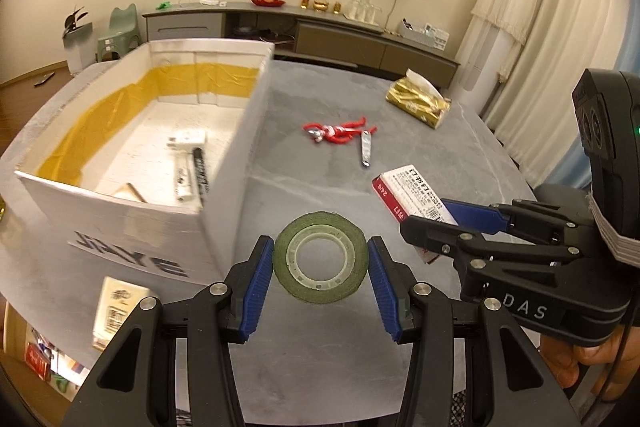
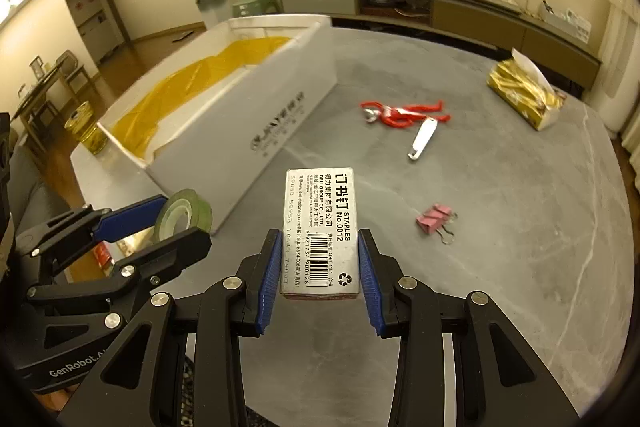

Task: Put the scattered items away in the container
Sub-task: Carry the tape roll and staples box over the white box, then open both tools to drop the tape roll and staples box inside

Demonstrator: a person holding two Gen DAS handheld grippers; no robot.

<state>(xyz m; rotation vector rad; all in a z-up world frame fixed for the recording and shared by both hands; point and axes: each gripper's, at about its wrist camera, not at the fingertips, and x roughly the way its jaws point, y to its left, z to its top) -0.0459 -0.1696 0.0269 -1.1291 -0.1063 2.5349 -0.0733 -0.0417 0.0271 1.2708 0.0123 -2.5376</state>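
The left gripper (image 1: 320, 259) clamps a roll of green tape (image 1: 320, 257), its hole facing the camera, just beside the white box (image 1: 224, 163). The right gripper (image 2: 319, 263) pinches a staples box (image 2: 320, 231) by its long sides, long axis pointing forward above the grey table (image 2: 500, 267), towards a red figure (image 2: 400, 113) and nail clipper (image 2: 422, 138).

Green tape roll (image 1: 320, 257) upright, held off table; staples box (image 2: 320, 231) held label-up — white container (image 1: 224, 163) open, just left.
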